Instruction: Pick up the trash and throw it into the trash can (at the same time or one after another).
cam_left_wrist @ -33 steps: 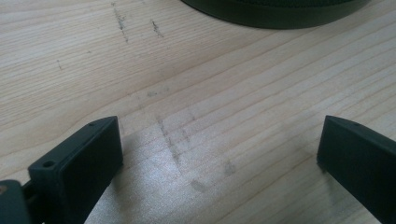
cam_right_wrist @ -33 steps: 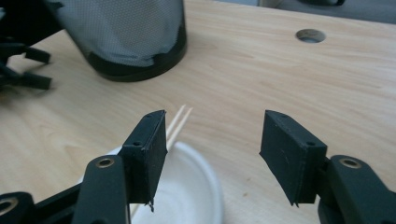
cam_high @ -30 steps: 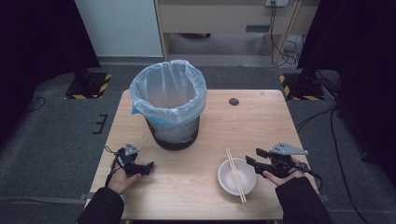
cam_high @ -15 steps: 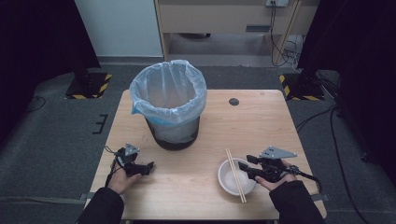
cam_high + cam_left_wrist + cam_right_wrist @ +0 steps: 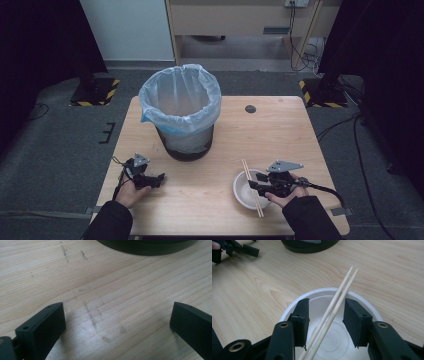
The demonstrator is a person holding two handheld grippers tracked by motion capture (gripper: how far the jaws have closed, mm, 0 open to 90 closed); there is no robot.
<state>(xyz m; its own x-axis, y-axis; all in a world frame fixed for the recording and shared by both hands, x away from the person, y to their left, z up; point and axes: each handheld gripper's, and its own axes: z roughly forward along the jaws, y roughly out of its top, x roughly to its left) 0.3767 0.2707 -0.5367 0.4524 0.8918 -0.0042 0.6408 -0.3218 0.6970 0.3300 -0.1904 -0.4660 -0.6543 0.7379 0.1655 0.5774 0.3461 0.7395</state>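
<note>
Near the surface's front right corner, right gripper (image 5: pixel 325 315) fingers half open, just closing around pale wooden chopsticks (image 5: pixel 334 307) across white round bowl (image 5: pixel 367 308), not yet pressing; left gripper (image 5: pixel 117 320) wide open, empty.

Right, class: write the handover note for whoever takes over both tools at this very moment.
Right tool: jaws have just been closing, either side of the chopsticks, pads not yet touching them. The chopsticks lie across the white bowl.
Left tool: open, holding nothing, low over the table near the lined bin.
Done: right tool lined up on the chopsticks.
Left: close on them and lift; the bin looks the likely destination.
</note>
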